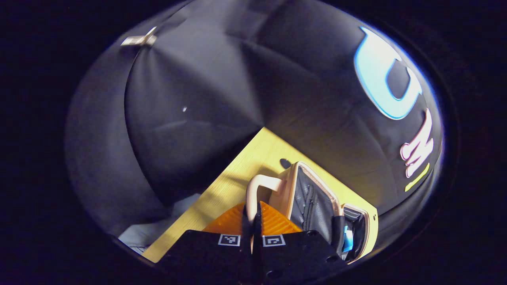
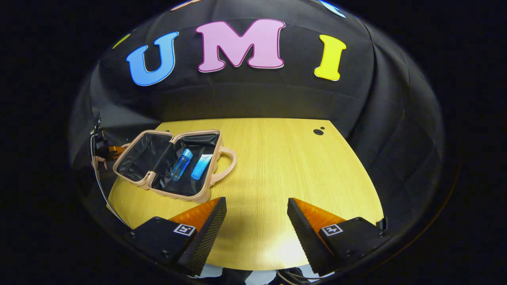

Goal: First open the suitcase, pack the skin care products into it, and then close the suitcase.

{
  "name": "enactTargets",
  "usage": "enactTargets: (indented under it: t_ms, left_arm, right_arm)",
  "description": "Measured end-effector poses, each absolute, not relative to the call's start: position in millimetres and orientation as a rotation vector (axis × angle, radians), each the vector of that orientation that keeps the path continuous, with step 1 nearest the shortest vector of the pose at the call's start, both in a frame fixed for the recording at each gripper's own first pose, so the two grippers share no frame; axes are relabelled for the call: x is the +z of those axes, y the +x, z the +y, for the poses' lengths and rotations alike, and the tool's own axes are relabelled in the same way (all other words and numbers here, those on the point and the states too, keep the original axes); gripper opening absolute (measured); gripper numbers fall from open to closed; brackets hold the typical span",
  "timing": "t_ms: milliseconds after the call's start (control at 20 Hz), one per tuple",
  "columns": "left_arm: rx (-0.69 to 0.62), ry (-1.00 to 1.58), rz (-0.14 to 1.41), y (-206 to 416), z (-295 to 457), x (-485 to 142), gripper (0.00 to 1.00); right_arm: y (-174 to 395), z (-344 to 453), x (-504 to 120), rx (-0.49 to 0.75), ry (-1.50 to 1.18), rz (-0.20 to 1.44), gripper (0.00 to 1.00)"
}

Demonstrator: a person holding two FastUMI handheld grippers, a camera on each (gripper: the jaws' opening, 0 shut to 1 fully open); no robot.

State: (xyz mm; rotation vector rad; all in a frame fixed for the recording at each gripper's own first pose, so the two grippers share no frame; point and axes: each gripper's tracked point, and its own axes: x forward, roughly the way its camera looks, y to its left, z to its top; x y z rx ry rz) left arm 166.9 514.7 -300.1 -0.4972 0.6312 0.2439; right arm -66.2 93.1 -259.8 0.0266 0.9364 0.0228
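Note:
The beige suitcase [image 2: 206, 192] lies open on the left part of the yellow table [image 2: 277, 166], both black-lined halves facing up. A blue bottle [image 2: 181, 163] and a light blue tube [image 2: 201, 167] lie in its right half. My left gripper [image 1: 253, 206] is shut on the beige handle [image 1: 259, 183] of one half, whose black lining [image 1: 313, 202] rises just to the right. In the right gripper view that left gripper [image 2: 113, 150] sits at the suitcase's far left edge. My right gripper [image 2: 256, 206] hangs open over the table's front, right of the suitcase, with nothing between its fingers.
A small round hole [image 2: 318, 132] marks the table's far right corner. A thin cable [image 2: 97, 180] hangs beside the table's left edge. The second suitcase handle [image 2: 229, 158] sticks out toward the bare middle of the table.

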Motion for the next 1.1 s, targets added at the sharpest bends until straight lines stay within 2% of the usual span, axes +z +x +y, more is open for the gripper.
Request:
enactTargets:
  t_ms: [200, 400, 500, 850, 950, 1100]
  left_arm:
    - [0.154, -0.363, 0.47, 185, 446, -186, 0.06]
    - [0.025, -0.206, 0.406, 183, 338, -113, 0.06]
    - [-0.026, -0.189, 0.396, 180, 273, -99, 0.06]
    - [-0.13, -0.179, 0.471, 180, 94, -148, 0.06]
    - [-0.127, -0.217, 0.515, 180, 57, -184, 0.06]
    - [-0.111, -0.268, 0.634, 166, 5, -257, 0.12]
  right_arm:
    - [-60, 86, -256, 0.062, 0.0, 0.902, 0.98]
    - [-52, 64, -245, 0.07, 0.027, 0.857, 0.98]
    - [-47, 45, -237, 0.075, 0.036, 0.834, 0.98]
    - [-43, -34, -224, 0.066, 0.071, 0.798, 0.98]
    - [-45, -53, -227, 0.07, 0.082, 0.795, 0.98]
    - [-44, -79, -228, 0.097, 0.074, 0.779, 0.98]
